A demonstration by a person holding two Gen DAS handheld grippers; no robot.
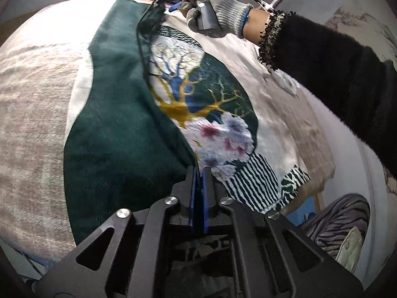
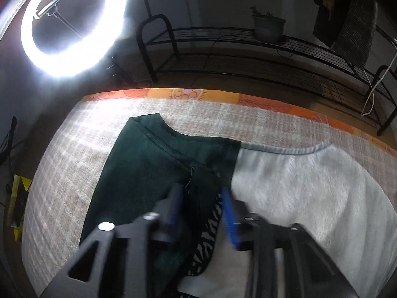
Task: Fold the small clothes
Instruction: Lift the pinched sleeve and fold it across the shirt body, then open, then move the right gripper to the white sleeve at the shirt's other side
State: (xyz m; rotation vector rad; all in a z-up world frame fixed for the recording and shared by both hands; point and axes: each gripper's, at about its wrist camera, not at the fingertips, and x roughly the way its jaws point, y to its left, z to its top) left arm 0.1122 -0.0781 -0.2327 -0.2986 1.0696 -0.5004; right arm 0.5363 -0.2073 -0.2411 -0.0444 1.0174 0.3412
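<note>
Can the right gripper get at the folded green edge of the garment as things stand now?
Probably yes. The right gripper hangs over the folded green edge with its jaws apart, and nothing lies between them and the cloth. The left gripper is at the other end of the fold, out of its way.

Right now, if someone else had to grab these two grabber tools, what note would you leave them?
Left gripper: jaws almost closed at the garment's folded edge; whether they pinch it is unclear.
Right gripper: jaws open over the green cloth near the collar end, gripping nothing.
Garment: spread on the woven blanket, a green part folded over, with the print showing beside it.
Done: the first side fold looks laid.
Left: probably fold the other side, then halve it.
</note>
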